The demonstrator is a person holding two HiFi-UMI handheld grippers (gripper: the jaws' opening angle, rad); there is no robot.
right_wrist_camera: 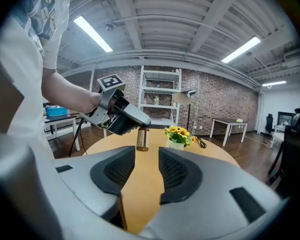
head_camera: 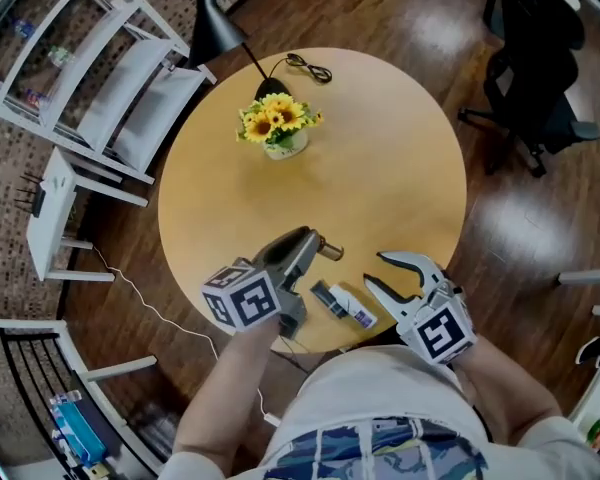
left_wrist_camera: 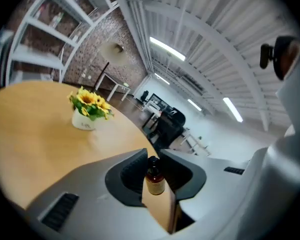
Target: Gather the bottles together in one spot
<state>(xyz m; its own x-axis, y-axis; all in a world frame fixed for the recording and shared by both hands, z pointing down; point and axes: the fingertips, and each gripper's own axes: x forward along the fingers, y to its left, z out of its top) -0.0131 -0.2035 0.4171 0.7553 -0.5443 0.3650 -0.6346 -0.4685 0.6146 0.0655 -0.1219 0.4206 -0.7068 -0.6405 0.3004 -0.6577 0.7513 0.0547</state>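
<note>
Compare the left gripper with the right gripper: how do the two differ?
The left gripper is closed on the top of a brown bottle, while the right gripper has nothing between its jaws. The left gripper's jaws stand narrow; the right gripper's stand well apart. Both hover at the near edge of the round table.

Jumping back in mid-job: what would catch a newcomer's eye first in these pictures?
First, the left gripper, closed on a small amber bottle over the near part of the round wooden table. Next come the pot of sunflowers toward the far side and a blue-and-white bottle lying flat near the front edge. That bottle lies between the left gripper and the open, empty right gripper.
</note>
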